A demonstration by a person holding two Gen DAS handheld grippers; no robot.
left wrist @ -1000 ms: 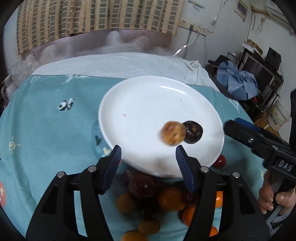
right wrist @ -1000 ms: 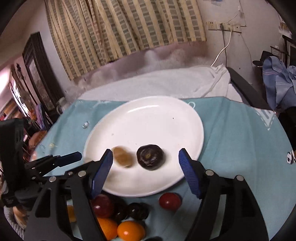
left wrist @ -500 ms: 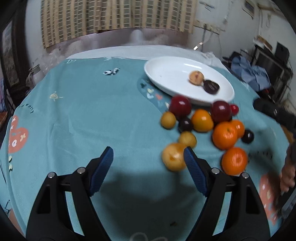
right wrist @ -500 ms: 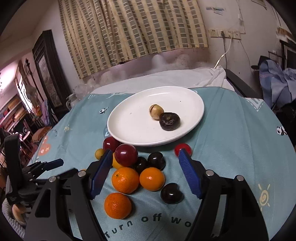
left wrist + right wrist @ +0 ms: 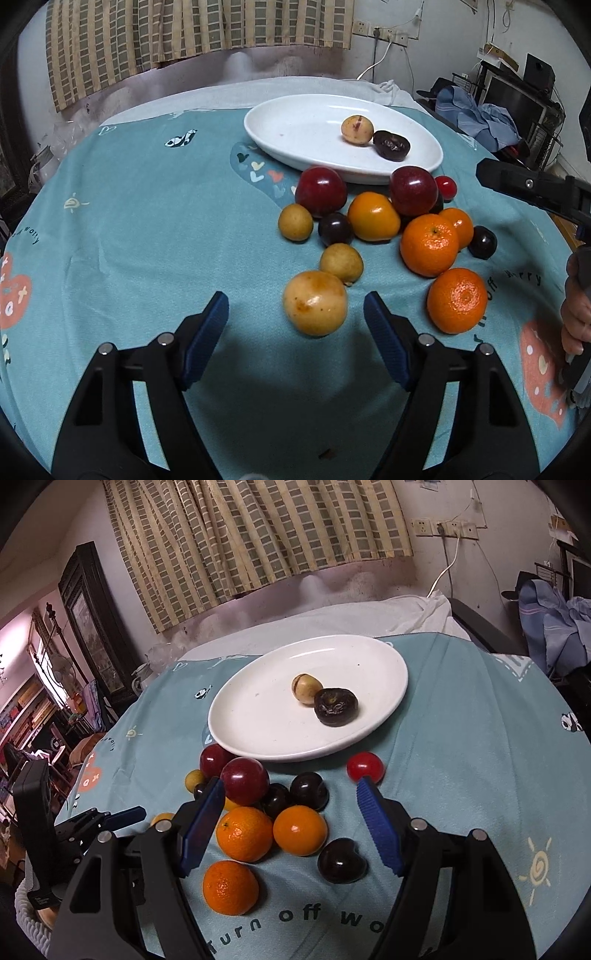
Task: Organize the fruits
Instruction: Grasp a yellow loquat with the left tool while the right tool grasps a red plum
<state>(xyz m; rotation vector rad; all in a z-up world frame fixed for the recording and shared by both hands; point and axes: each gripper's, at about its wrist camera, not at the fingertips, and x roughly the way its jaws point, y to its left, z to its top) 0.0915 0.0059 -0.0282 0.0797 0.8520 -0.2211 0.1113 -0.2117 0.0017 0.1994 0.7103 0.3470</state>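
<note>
A white plate (image 5: 295, 122) (image 5: 258, 716) holds a yellow fruit (image 5: 357, 129) (image 5: 306, 687) and a dark wrinkled fruit (image 5: 391, 145) (image 5: 335, 706). In front of it lies a pile of fruit: red plums (image 5: 321, 191), oranges (image 5: 429, 244) (image 5: 244, 833), dark plums (image 5: 342, 860) and yellow fruits. My left gripper (image 5: 295, 321) is open and empty, its jaws either side of a large yellow fruit (image 5: 315, 302). My right gripper (image 5: 290, 814) is open and empty, low over the pile above an orange (image 5: 300, 830).
The table wears a teal printed cloth (image 5: 147, 229), with a white cloth (image 5: 332, 624) behind it. Curtains and a wall stand at the back. Clutter and blue clothes (image 5: 476, 114) lie to the right. A small red fruit (image 5: 365, 767) sits by the plate's rim.
Both grippers have pulled back from the plate toward the near edge. The yellow fruit now rests on the plate beside the dark one. The whole fruit pile has come into view.
</note>
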